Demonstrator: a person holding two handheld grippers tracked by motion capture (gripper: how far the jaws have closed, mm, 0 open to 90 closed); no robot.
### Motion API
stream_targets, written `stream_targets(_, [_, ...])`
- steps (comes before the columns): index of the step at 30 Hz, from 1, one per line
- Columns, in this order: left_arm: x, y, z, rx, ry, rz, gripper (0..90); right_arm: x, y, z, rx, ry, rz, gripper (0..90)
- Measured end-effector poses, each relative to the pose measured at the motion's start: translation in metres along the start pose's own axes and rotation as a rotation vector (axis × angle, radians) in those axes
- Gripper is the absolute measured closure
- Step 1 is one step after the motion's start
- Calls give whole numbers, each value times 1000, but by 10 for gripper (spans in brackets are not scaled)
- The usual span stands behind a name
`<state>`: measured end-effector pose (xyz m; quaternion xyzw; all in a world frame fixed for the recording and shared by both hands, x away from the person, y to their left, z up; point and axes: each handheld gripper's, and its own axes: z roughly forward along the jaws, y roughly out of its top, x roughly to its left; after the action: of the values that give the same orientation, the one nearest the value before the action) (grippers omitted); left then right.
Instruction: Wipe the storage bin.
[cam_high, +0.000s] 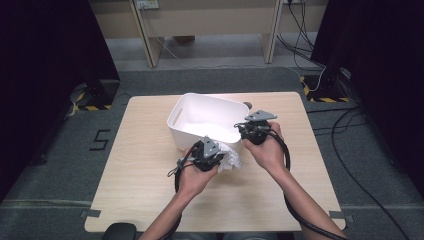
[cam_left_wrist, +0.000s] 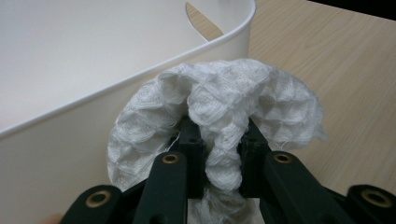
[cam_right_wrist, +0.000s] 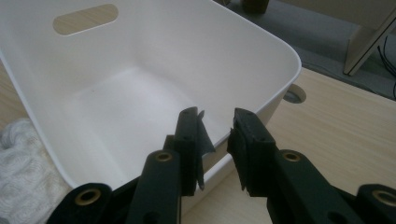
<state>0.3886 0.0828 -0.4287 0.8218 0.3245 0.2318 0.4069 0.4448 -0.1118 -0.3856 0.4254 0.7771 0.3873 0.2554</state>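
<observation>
- Left gripper (cam_left_wrist: 217, 140): its jaws are clamped on a fold of the cloth (cam_left_wrist: 219, 107), holding it just outside the near wall of the bin (cam_high: 200, 131).
- Cloth: white, soft, with a raised waffle-like weave; it bunches into a rounded lump over the jaw tips, loose threads at the edges. In the high view the cloth (cam_high: 231, 159) hangs against the bin's near right corner, close above the table (cam_high: 140, 165).
- Bin: white plastic, rounded corners, a slot handle in one wall, nothing visible inside; it stands near the middle of the table.
- Right gripper (cam_right_wrist: 217, 135): jaws part open with nothing between the pads, straddling the bin's rim at the near right corner; whether they touch the rim I cannot tell.
- Step, as I judge it: the cloth is gripped and waits at the bin's side, not yet in.
- Next move calls for lifting the cloth clear over the rim, then letting go above the bin's floor while the right gripper steadies the wall.
</observation>
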Motion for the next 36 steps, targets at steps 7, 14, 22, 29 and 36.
stream_targets(7, [0, -2, 3, 0, 0, -4, 762, 0, 0, 0, -1, 1, 1, 726])
stream_targets(14, [0, -5, 6, 8, -2, 2, 762, 0, 0, 0, -2, 1, 3, 726])
stream_targets(22, [-1, -11, 11, 6, -5, -9, 761, 0, 0, 1, -3, 2, 1, 726])
stream_targets(29, [0, -13, 13, 12, -8, -11, 761, 0, 0, 1, -4, 3, 3, 726])
stream_targets(36, [-1, -17, 18, 25, -11, -11, 761, 0, 0, 1, -3, 0, 0, 727])
